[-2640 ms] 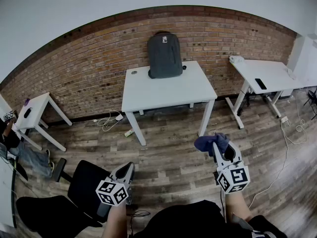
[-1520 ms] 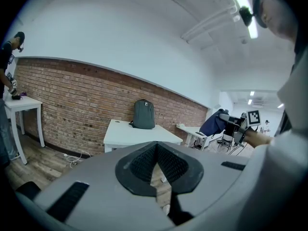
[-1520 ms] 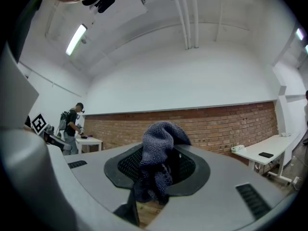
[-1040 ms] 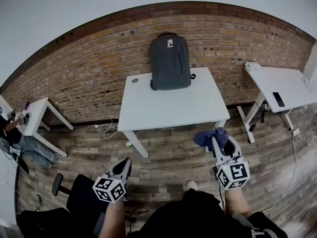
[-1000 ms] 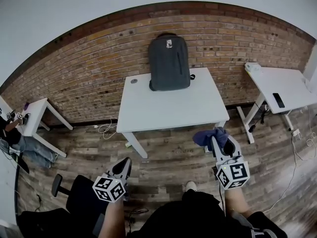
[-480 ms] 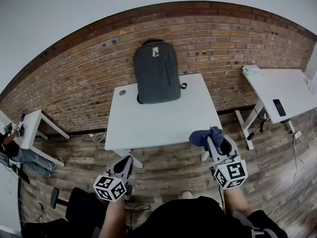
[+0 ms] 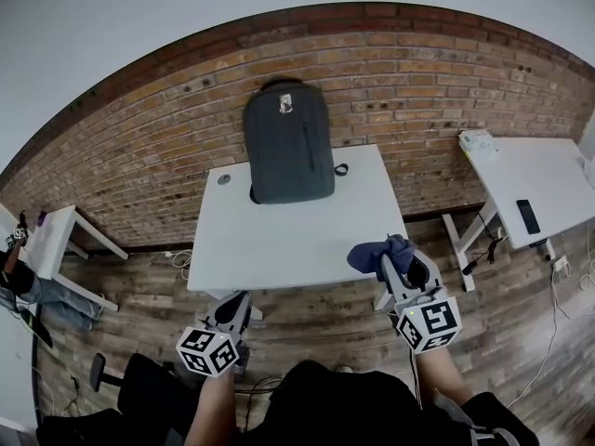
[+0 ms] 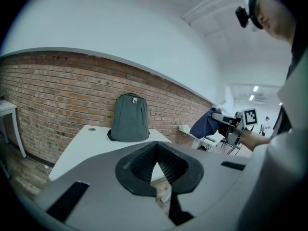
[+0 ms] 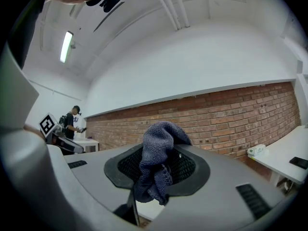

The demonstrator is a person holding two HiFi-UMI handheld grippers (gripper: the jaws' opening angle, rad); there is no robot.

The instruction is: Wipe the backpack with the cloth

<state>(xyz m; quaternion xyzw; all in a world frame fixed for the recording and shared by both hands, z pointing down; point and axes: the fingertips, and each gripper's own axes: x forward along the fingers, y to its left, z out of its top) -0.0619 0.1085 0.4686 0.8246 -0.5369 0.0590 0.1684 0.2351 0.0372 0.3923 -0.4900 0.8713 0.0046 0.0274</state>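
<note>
A dark grey backpack point(image 7: 288, 142) stands upright at the back of the white table point(image 7: 297, 235), leaning on the brick wall; the left gripper view also shows this backpack point(image 8: 129, 118). My right gripper point(image 7: 392, 266) is shut on a bunched dark blue cloth point(image 7: 375, 253) and hovers over the table's near right corner, well short of the backpack. The cloth point(image 9: 158, 160) fills the jaws of the right gripper point(image 9: 159, 153). My left gripper point(image 7: 234, 307) hangs at the table's near edge, shut with nothing in it point(image 8: 156, 148).
A second white desk point(image 7: 548, 170) with a black phone point(image 7: 527, 216) stands to the right. A small white table point(image 7: 51, 235) and a seated person point(image 7: 14, 282) are at far left. A black chair point(image 7: 130, 388) is at lower left. A small round disc point(image 7: 222, 179) lies beside the backpack.
The view has come closer to the table, so the backpack and table look larger and nearer. Both grippers now reach the table's front edge; the right one still holds the cloth.
</note>
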